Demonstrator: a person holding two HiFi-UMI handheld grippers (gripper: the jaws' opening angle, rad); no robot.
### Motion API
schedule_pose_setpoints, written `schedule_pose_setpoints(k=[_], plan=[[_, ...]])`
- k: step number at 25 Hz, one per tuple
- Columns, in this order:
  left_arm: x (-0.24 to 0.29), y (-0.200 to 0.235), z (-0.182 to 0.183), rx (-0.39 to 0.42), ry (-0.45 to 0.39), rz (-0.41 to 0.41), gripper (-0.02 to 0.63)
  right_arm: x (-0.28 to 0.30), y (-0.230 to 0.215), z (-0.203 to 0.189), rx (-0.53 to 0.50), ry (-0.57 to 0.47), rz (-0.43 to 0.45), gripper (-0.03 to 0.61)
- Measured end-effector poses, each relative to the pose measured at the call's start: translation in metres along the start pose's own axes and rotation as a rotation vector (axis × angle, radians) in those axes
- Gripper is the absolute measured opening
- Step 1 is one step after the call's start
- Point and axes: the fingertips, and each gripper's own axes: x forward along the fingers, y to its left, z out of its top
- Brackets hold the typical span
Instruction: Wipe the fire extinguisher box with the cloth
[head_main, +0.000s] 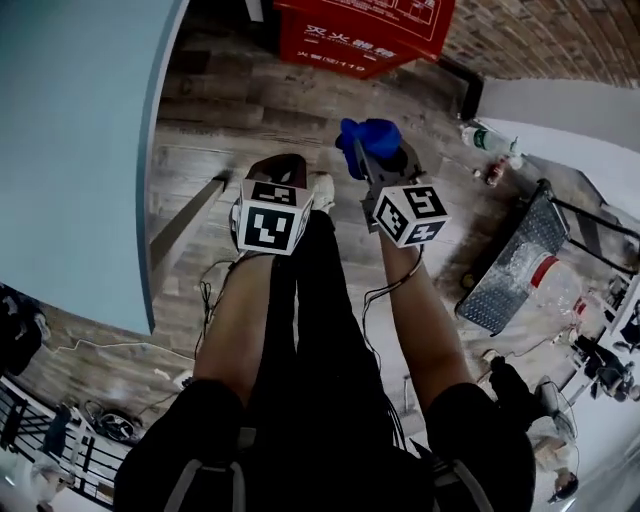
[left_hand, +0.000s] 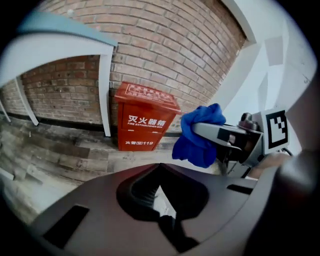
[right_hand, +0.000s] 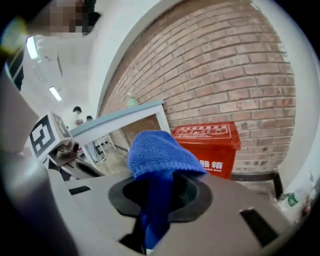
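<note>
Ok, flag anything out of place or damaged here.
Only the bottles on the floor by the white wall look stray. The fire extinguisher box stands upright, closed, seemingly intact; the right gripper is shut on the cloth.

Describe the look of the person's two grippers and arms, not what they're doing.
The left gripper and right gripper have grey tongs. Each carries a white cube with black square markers. A thin dark cable trails from each wrist. The arms are bare below short black sleeves.
</note>
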Motion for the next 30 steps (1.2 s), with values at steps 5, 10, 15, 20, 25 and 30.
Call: schedule_pose_setpoints(k=[5, 10, 15, 20, 25, 30], plan=[[-0.053, -0.055, 0.031, 0.073, -0.041, -0.035, 0.005, -0.098, 0.030, 0.042, 0.018, -0.064, -0.056, 0.097], [-0.115, -0.119, 0.072, 0.175, -0.113, -0.060, 0.005, -0.182, 0.038, 0.099, -0.007, -0.152, -0.105, 0.097], [-0.182, -0.177, 0.091, 0.228, -0.159, -0.068, 0.005, -0.253, 0.066, 0.147, 0.028, -0.248, -0.101, 0.097], [-0.241, -0.227, 0.092, 0.218, -0.215, -0.045, 0.005, -0.310, 0.091, 0.158, -0.069, -0.224, -0.117, 0.097], [-0.282, -0.272, 0.080, 0.181, -0.236, -0.090, 0.005, -0.362, 0.105, 0.172, -0.087, -0.253, -0.128, 0.097], [-0.307, -0.296, 0.075, 0.221, -0.272, -0.055, 0.005, -0.403, 0.110, 0.206, -0.141, -0.312, -0.139, 0.097]])
